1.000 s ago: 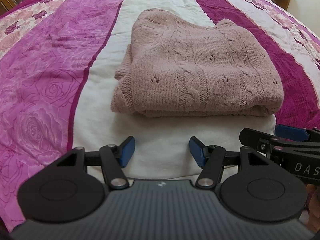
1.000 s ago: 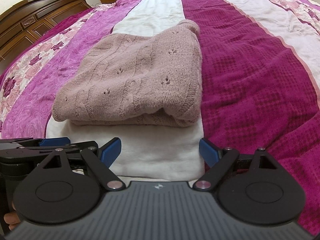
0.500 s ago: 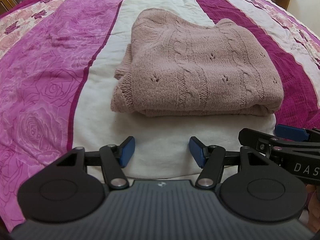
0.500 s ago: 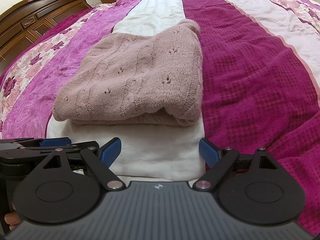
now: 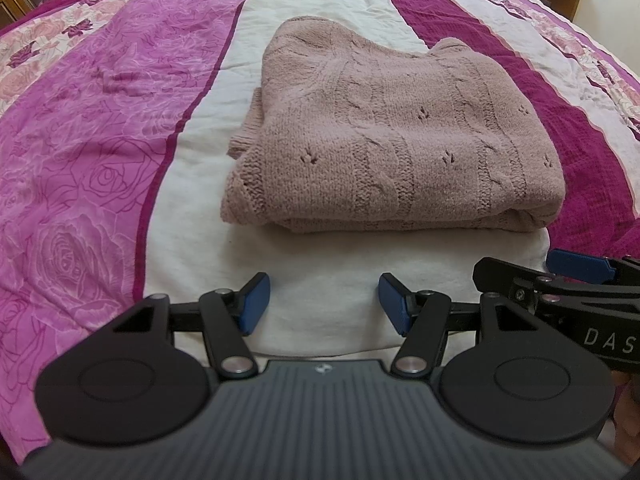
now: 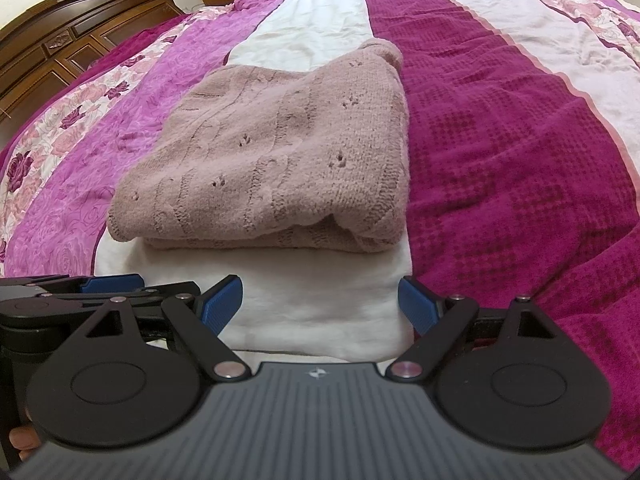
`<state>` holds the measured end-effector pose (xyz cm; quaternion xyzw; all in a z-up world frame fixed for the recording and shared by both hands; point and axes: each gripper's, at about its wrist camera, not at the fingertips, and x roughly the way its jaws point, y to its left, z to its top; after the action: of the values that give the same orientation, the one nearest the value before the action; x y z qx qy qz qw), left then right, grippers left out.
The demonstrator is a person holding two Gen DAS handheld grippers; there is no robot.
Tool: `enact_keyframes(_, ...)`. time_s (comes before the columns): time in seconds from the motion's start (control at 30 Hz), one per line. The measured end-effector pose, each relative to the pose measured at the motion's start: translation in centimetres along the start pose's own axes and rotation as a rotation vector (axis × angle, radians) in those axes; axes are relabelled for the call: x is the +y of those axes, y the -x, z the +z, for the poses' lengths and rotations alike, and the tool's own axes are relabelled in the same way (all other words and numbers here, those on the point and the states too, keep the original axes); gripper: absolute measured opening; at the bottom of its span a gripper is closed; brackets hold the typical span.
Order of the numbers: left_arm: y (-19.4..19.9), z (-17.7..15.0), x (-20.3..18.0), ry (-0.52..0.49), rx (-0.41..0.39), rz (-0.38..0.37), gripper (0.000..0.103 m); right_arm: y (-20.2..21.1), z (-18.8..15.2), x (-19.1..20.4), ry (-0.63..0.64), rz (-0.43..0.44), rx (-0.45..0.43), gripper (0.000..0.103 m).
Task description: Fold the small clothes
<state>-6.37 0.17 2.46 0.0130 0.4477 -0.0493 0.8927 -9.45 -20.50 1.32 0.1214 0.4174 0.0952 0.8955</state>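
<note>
A dusty-pink knitted sweater (image 5: 384,140) (image 6: 272,164) lies folded into a thick rectangle on the white stripe of the bedspread. My left gripper (image 5: 324,304) hovers open just short of its near edge, nothing between the blue pads. My right gripper (image 6: 320,304) stands open, wider, also short of the sweater's near fold, with only white cloth below it. The two grippers sit side by side: the right one's arm shows at the right of the left wrist view (image 5: 560,292), and the left one at the left of the right wrist view (image 6: 92,292).
The bedspread (image 5: 100,140) has pink rose-print bands on the left and a dark magenta band (image 6: 500,140) on the right. A carved wooden headboard (image 6: 72,36) and low wooden cabinets stand beyond the bed. A fingertip shows at the lower left of the right wrist view.
</note>
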Motion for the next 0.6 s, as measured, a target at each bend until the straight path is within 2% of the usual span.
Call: enact_keyframes(0.6,0.07,-0.02,-0.14,-0.005,0.001,0.001,0.062,0.03,0.02,-0.15,0.004,0.006,-0.003,0.09)
